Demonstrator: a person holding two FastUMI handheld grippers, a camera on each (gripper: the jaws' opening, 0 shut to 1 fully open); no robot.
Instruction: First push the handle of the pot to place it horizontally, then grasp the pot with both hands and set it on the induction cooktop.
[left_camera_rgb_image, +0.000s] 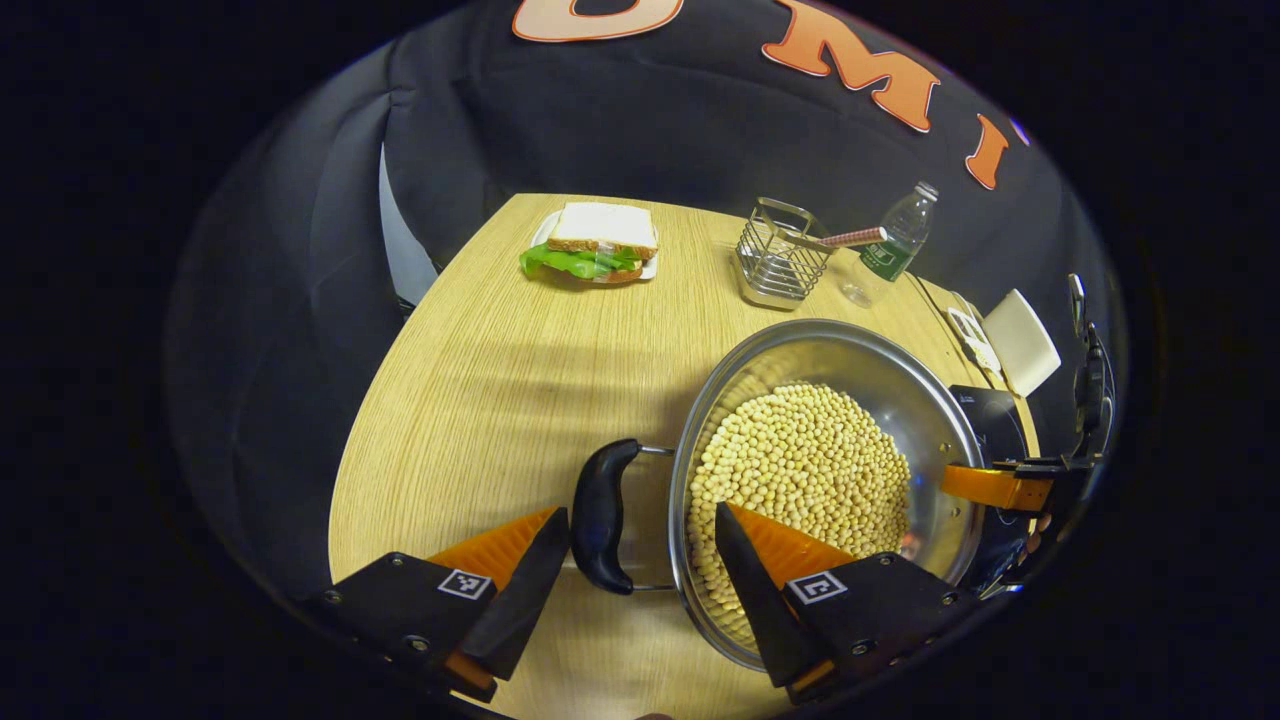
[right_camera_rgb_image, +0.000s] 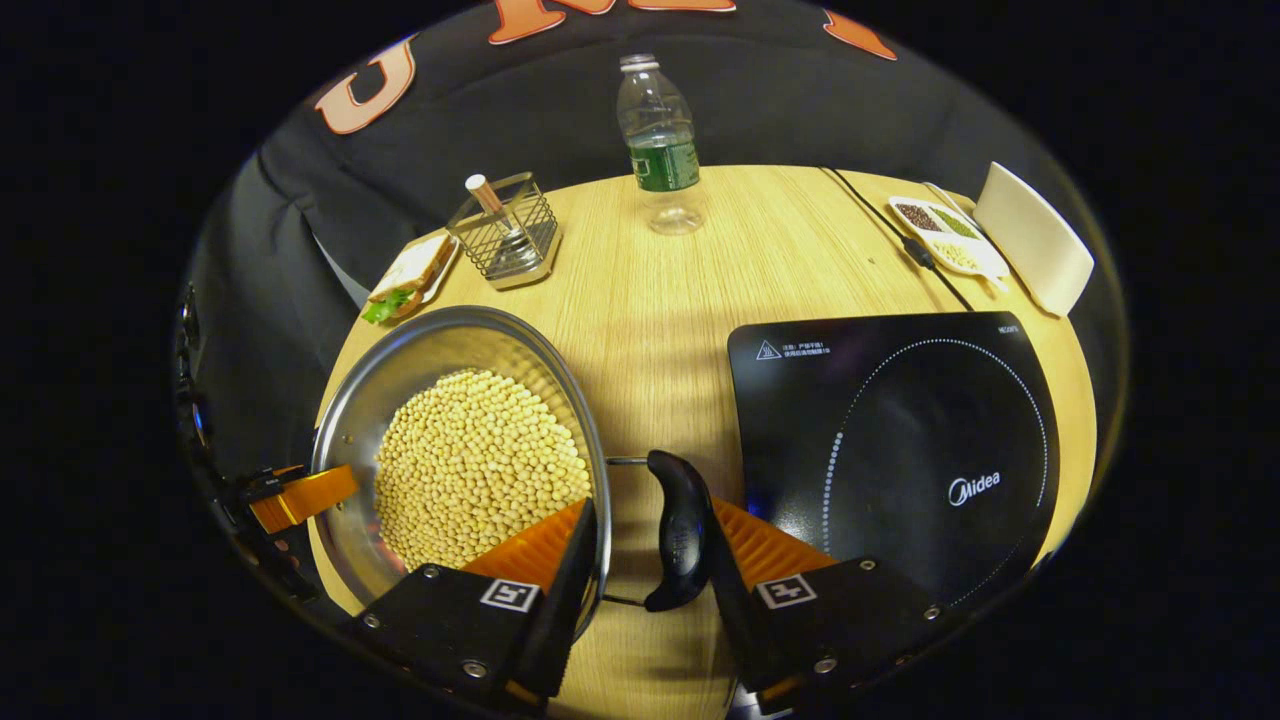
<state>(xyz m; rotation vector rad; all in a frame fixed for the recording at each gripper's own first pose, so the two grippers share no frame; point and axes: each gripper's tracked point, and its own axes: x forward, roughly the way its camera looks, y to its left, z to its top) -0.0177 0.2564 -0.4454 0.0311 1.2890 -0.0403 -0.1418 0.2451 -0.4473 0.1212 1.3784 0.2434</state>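
Left gripper view: the pot (left_camera_rgb_image: 820, 470), heaped with beans (left_camera_rgb_image: 800, 470), sits right of centre on the bench (left_camera_rgb_image: 480, 380). The left claw (left_camera_rgb_image: 640, 560) stands wide open astride the pot's left handle (left_camera_rgb_image: 603, 515), not pinching it. A loose or uneven lift could tip the pot and spill beans.

Right gripper view: the right claw (right_camera_rgb_image: 650, 560) gapes around the rim and the other handle (right_camera_rgb_image: 680, 530), one finger apparently touching it. The induction cooktop (right_camera_rgb_image: 900, 450) lies at right; a skewed carry might clip its edge.
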